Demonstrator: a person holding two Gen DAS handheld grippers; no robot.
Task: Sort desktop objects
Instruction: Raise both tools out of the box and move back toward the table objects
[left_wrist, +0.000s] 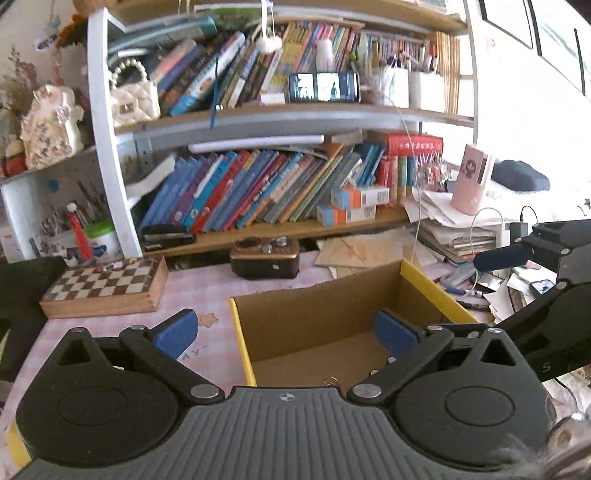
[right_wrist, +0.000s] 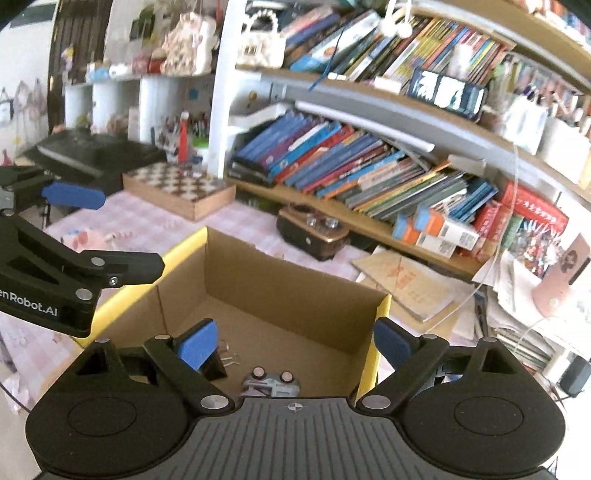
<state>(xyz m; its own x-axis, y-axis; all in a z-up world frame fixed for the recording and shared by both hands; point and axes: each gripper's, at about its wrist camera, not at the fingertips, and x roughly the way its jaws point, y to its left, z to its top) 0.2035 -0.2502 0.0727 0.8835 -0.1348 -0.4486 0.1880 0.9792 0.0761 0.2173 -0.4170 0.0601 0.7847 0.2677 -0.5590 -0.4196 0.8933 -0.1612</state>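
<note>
both the left gripper (left_wrist: 284, 332) and right gripper (right_wrist: 295, 347) hang spread, nothing between their blue pads. below sits a corrugated cardboard box (right_wrist: 295, 291) (yellow-edged) on the pink checked desk (left_wrist: 192, 291). inside lie wire binder clips (right_wrist: 231, 356).

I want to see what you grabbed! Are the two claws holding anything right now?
No, nothing. The left gripper and right gripper are both open and empty above the box. A toy car lies inside.

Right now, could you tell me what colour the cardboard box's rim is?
Yellow; the box rim shows best in the left wrist view.
</note>
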